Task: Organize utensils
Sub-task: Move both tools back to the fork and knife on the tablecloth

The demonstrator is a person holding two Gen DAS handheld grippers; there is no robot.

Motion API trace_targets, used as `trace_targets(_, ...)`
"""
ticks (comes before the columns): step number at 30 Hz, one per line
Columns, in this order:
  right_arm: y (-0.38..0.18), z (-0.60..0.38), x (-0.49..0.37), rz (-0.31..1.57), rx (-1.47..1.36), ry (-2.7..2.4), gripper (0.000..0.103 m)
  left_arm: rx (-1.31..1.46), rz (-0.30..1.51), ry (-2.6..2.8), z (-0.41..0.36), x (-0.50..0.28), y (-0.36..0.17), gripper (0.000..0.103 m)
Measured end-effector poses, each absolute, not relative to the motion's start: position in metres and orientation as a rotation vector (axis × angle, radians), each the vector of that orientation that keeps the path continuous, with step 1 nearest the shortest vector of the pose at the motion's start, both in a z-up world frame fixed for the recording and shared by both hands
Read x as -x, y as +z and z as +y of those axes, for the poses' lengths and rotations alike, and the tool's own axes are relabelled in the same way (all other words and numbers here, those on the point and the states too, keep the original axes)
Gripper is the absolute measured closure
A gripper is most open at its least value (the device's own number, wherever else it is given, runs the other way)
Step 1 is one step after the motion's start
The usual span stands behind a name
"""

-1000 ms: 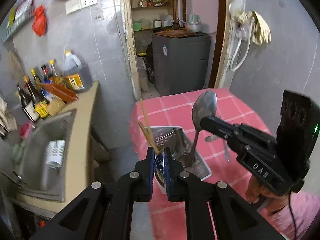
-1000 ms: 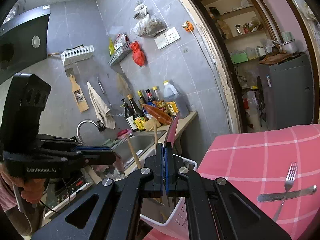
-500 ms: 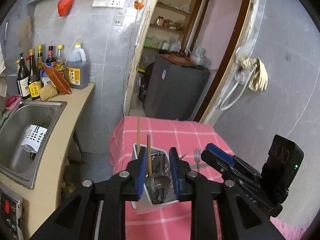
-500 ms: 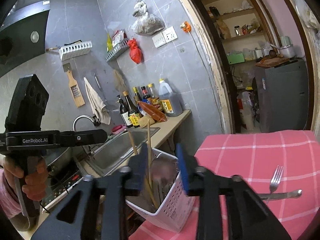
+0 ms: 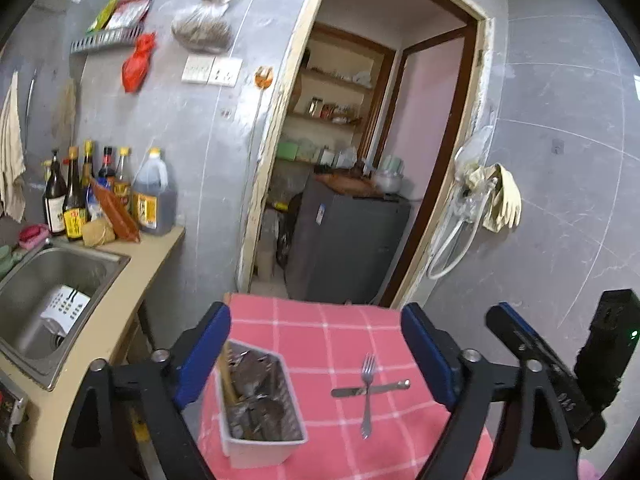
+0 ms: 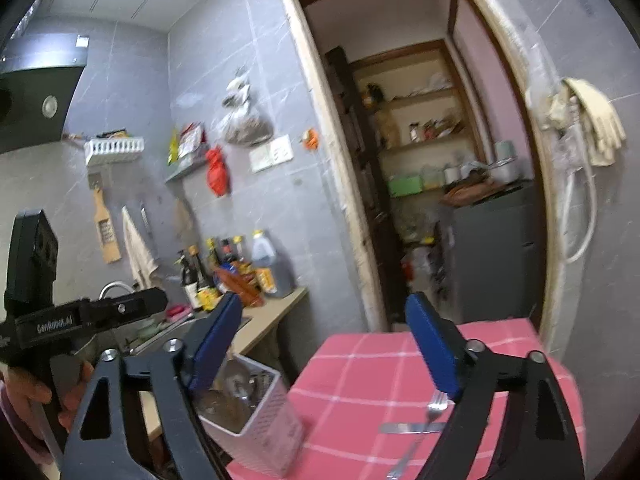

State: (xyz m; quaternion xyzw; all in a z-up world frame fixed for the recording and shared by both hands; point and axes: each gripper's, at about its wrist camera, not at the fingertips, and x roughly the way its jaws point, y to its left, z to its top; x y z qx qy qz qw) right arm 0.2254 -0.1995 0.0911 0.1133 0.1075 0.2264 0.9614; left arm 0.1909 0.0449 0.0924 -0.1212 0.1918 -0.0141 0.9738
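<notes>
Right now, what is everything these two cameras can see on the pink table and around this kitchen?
Utensil caddy: one, white, left part of the table, holding spoons and chopsticks.
Fork: one, silver, lying on the cloth, crossed with the knife.
Knife: one, silver, crossed with the fork.
Tablecloth: one, pink check.
Sink: one, steel, left counter, white basket inside.
Bottles: several, dark, behind the sink.
Jug: one, dark, beside the bottles.
Red bag: one, hanging on the wall.
Rubber glove: pale yellow, right wall.
Left gripper: black with blue pads, open, empty.
Right gripper: same, open, empty.
</notes>
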Motion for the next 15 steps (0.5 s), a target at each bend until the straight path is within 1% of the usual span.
trace_targets(1,0.093,-0.206,-0.224,0.210,-0.230,0.447,0.009,0.240,0.380,-0.025,0.040,-0.191,0.092,0.009)
trace_targets(4,0.095,-0.228,-0.220,0.190,-0.225,0.400,0.002,0.238,0.350,-0.013,0.021,-0.193,0.089,0.003)
trace_targets(5,0.095,-0.235,-0.219,0.187,-0.221,0.388,0.001,0.238,0.346,-0.009,0.016,-0.194,0.088,0.001)
trace_targets(9,0.085,-0.264,-0.221,0.207,-0.218,0.345,0.001,0.210,0.342,0.019,-0.011,-0.203,0.077,0.001)
trace_targets(15,0.057,-0.303,-0.243,0.278,-0.230,0.315,0.001,0.194,0.398,0.008,-0.052,-0.225,0.051,0.001)
